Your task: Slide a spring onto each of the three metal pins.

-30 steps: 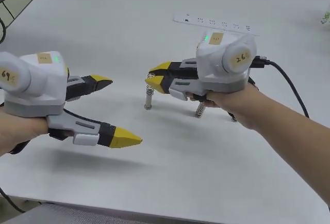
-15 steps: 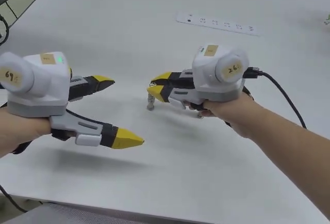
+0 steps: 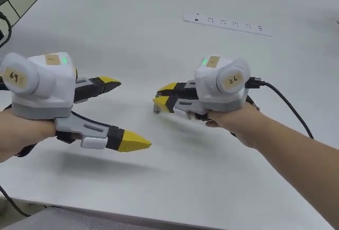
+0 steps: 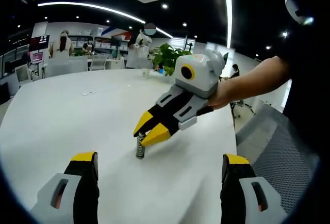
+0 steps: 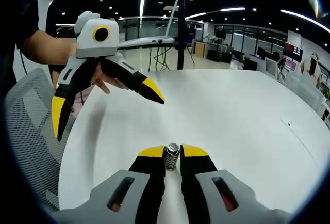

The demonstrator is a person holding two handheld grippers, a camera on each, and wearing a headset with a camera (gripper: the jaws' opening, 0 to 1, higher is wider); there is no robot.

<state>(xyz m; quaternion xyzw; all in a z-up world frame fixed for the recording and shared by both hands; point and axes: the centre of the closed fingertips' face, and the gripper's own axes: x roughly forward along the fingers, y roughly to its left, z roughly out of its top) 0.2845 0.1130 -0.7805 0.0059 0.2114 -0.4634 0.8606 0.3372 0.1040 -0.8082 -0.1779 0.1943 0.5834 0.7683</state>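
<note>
Spring [image 5: 172, 161] stands mid table [image 3: 159, 12], pinched by right gripper [image 3: 160, 96].

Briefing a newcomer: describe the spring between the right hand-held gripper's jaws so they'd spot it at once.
Start at the wide white table, with a white power strip near its far edge. Mid-table, the right hand-held gripper pinches a short upright metal spring between yellow-tipped jaws. The left hand-held gripper nearby is open, empty.

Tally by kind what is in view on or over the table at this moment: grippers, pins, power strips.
grippers: 2 (left gripper, right gripper)
spring-covered pin: 1
power strip: 1
Total: 4
</note>
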